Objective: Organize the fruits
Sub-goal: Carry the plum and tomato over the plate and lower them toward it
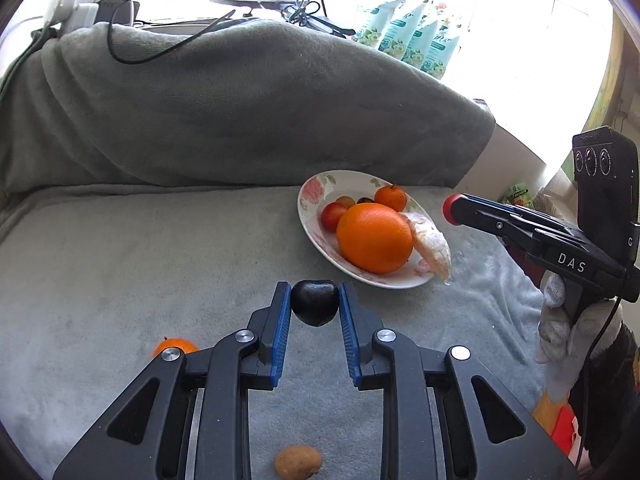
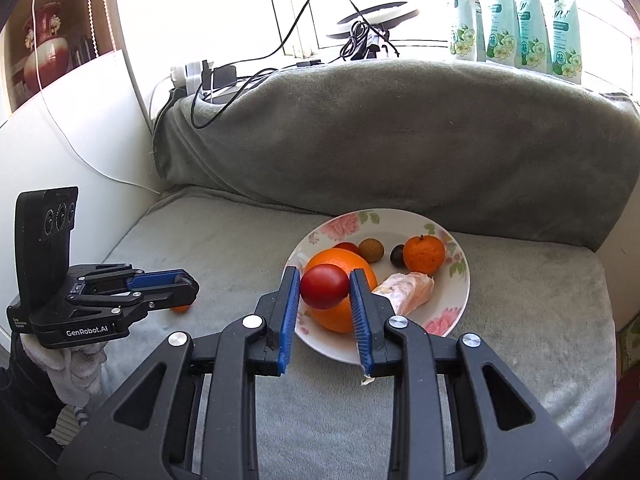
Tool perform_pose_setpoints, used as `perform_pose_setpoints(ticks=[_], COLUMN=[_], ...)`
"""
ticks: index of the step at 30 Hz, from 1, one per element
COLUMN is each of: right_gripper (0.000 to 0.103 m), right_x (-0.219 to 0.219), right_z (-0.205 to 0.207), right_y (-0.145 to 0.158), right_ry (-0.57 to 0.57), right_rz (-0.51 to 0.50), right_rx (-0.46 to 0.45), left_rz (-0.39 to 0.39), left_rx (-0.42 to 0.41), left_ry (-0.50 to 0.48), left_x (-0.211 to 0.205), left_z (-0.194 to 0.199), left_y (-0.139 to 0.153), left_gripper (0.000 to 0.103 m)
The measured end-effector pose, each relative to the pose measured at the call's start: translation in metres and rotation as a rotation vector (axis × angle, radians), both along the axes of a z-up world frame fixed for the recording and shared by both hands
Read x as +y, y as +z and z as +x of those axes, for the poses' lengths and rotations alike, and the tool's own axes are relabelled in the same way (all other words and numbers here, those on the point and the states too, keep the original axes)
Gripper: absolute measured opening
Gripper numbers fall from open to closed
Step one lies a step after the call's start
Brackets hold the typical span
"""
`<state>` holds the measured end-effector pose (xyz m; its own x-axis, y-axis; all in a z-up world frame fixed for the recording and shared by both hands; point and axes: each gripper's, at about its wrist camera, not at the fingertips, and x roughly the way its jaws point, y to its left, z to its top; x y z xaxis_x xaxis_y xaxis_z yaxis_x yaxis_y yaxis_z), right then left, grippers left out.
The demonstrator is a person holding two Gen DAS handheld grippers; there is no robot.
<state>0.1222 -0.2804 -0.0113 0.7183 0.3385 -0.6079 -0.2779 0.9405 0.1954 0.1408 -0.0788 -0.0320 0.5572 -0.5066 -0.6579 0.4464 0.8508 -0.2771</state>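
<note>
You are working over a grey blanket [image 1: 140, 248] spread on a cushioned seat, with the flowered plate [image 2: 460, 292] lying on it toward the backrest.

On that plate the big orange [image 2: 340, 264] takes the near side. A peeled citrus piece [image 2: 408, 290] lies beside it, its long axis running from the plate's middle out toward the near rim. In the left wrist view that piece overhangs the rim [image 1: 434, 246]. Behind them sit a small tangerine [image 2: 424, 255], upright with its stem on top, a brown round fruit [image 2: 371, 250], a small dark fruit [image 2: 397, 255] and a red one half hidden behind the orange.

Your right gripper [image 2: 325, 286] is nearly closed, its 2 blue pads pressing the red plum [image 2: 323, 286] from left and right near the fingertips. The plum hangs above the plate's near edge, in front of the orange, its slightly longer axis lying across the fingers.

Your left gripper [image 1: 315, 302] is pinched just as tight on a dark plum [image 1: 315, 302], held at the very tips, broad end up and narrowing downward. It hangs over the blanket, near the plate's closest rim but not above it.

Loose on the blanket, 1 small tangerine [image 1: 176, 347] lies beside the left gripper's left finger, and 1 tan oval fruit [image 1: 298, 462] lies under its frame, long axis sideways.
</note>
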Motion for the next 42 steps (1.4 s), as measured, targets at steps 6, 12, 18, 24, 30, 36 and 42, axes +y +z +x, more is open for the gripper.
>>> perform_pose_setpoints(ticks=[6, 12, 18, 24, 30, 36, 42], right_gripper=[0.027, 0.027, 0.027, 0.027, 0.027, 0.027, 0.027], right_x=[-0.008, -0.016, -0.027, -0.040, -0.048, -0.041, -0.042], right_z=[0.025, 0.049, 0.072, 0.092, 0.103, 0.109, 0.113], right_y=[0.001, -0.002, -0.013, -0.026, -0.034, -0.033, -0.031], right_ry=[-0.021, -0.036, -0.046, -0.049, -0.051, -0.041, -0.055], right_rz=[-0.004, 0.015, 0.053, 0.121, 0.163, 0.153, 0.159], right_rx=[0.004, 0.024, 0.074, 0.142, 0.177, 0.185, 0.184], left_rz=[0.003, -0.003, -0.020, -0.047, -0.039, -0.036, -0.028], left_rx=[-0.011, -0.013, -0.018, -0.002, -0.007, -0.018, -0.045], left_ry=[-0.019, -0.021, -0.029, -0.041, -0.057, -0.068, -0.087], left_x=[-0.017, -0.030, -0.047, -0.063, -0.080, -0.088, -0.096], left_z=[0.016, 0.032, 0.046, 0.058, 0.063, 0.066, 0.065], left_y=[0.005, 0.009, 0.013, 0.012, 0.010, 0.010, 0.012], left_gripper=[0.022, 0.022, 0.022, 0.022, 0.022, 0.023, 0.023])
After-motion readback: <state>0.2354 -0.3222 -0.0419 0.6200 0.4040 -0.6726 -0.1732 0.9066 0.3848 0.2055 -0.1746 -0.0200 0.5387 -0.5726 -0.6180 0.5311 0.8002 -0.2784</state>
